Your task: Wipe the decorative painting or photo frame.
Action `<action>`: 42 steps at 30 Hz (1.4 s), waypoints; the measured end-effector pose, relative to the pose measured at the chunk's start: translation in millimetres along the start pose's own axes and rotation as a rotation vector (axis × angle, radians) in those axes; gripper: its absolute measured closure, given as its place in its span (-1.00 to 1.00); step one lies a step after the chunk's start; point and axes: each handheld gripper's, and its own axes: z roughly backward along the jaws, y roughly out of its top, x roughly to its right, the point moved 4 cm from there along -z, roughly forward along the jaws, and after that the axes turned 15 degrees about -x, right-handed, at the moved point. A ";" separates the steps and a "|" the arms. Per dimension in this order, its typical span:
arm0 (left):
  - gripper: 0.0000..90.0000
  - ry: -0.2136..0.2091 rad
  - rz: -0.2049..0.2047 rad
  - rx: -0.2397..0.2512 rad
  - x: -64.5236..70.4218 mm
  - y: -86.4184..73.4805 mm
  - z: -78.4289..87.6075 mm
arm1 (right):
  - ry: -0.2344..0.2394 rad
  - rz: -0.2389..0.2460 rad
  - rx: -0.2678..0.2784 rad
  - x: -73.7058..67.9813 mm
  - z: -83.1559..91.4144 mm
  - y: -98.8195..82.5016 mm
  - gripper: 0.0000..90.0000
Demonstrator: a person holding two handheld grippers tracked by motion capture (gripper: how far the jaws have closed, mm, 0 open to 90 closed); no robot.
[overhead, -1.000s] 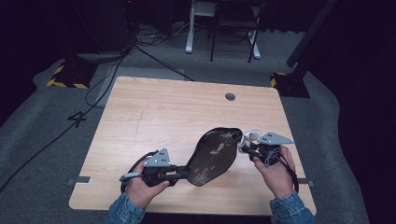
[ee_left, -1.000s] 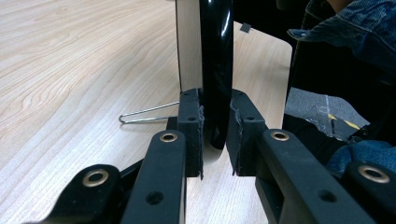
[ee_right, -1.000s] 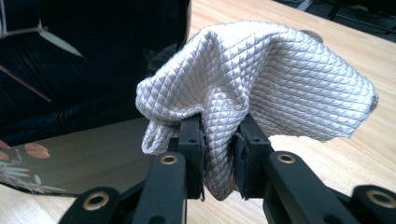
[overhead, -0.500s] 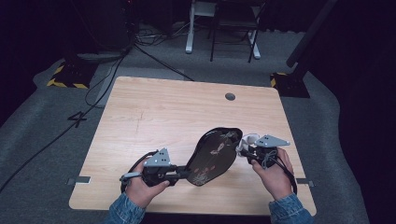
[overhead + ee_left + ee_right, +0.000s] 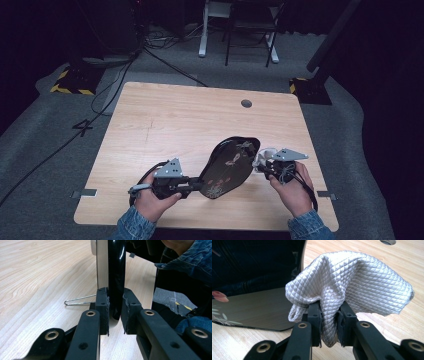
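Observation:
A glossy black oval tray (image 5: 230, 167) with a painted flower pattern is held tilted above the near part of the table. My left gripper (image 5: 196, 186) is shut on its lower rim; in the left gripper view the tray's edge (image 5: 116, 277) stands upright between the pads (image 5: 103, 311). My right gripper (image 5: 261, 165) is shut on a bunched grey quilted cloth (image 5: 352, 282), which sits against the tray's right rim (image 5: 262, 270). In the high view the cloth (image 5: 265, 154) shows as a small pale lump beside the tray.
The wooden table (image 5: 165, 120) has a round cable hole (image 5: 246, 103) at its far side. A thin wire clip (image 5: 76, 300) lies on the wood near my left gripper. Chair legs and cables stand on the grey floor beyond the table.
My right gripper with the cloth has shifted slightly left, closer against the tray's rim. The left hand and the tray have stayed put.

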 end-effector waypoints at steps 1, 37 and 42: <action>0.73 -0.001 0.001 0.000 0.0 0.0 0.0 | 0.000 -0.001 -0.002 -0.1 -0.4 -0.6 0.67; 0.73 0.005 -0.002 0.001 -0.7 0.5 -0.3 | -0.018 0.036 -0.129 -10.1 -30.4 -25.4 0.67; 0.74 0.004 -0.001 0.001 -0.7 0.7 -0.3 | -0.019 0.045 -0.142 -13.0 -31.2 -26.8 0.67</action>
